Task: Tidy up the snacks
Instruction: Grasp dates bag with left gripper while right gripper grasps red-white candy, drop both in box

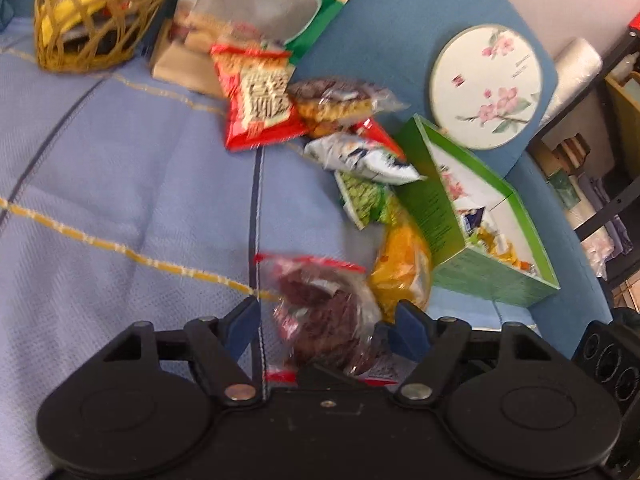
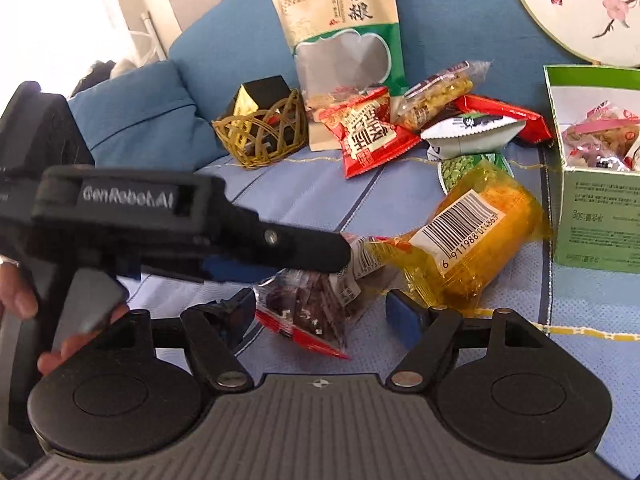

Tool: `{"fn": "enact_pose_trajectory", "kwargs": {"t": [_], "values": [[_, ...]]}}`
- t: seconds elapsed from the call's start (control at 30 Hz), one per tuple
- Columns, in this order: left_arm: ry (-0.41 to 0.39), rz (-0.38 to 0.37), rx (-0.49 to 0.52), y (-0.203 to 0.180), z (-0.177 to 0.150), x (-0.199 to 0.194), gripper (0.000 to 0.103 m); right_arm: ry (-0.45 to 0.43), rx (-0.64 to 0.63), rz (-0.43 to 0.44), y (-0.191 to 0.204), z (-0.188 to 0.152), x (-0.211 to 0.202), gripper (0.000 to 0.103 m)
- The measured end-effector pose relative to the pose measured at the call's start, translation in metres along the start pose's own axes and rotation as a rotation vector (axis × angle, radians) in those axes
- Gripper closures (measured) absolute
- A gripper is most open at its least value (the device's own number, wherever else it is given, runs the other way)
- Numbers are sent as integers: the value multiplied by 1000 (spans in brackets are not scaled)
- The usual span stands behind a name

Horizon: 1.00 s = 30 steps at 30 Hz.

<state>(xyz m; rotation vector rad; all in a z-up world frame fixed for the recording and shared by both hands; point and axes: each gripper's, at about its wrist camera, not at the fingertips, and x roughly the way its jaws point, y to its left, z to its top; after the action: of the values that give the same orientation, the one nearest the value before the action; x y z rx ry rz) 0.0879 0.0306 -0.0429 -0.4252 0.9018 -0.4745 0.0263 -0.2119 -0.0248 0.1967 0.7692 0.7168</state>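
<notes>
Now 2 grippers, left gripper (image 1: 326, 320) and right gripper (image 2: 320, 312), both spread around 1 dark snack packet (image 1: 324, 320).

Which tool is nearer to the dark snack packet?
Left. The left tool straddles the dark packet, jaws open. The right tool is also open, just behind it.
</notes>
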Motion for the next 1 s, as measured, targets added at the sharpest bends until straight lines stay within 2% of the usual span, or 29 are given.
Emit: {"fn": "enact_pose_trajectory", "kwargs": {"t": [0.03, 0.07, 0.1, 0.17, 0.27, 0.4, 0.53, 0.7, 1.0], "values": [[-8, -2, 5, 1, -2, 0, 19, 4, 2, 8, 0, 0, 2, 0], [-11, 8, 28, 0, -3, 1, 30, 8, 2, 15, 0, 0, 3, 16], [-2, 11, 50, -2, -4, 3, 37, 13, 1, 17, 1, 1, 3, 31], [-12, 24, 59, -6, -5, 1, 39, 7, -28, 0, 5, 3, -1, 45], [-43, 13, 59, -13, -4, -10, 46, -32, -85, -19, 13, 6, -12, 52], [-136, 2, 150, -42, 2, -33, 46, -146, -141, -25, 19, 17, -38, 53], [-184, -33, 235, -75, 16, -39, 46, -260, -163, -65, 14, 28, -63, 53], [-183, -81, 303, -113, 34, -15, 46, -332, -136, -152, -15, 40, -86, 53], [-110, -195, 372, -174, 62, 59, 46, -395, -44, -351, -76, 52, -109, 53]]}}
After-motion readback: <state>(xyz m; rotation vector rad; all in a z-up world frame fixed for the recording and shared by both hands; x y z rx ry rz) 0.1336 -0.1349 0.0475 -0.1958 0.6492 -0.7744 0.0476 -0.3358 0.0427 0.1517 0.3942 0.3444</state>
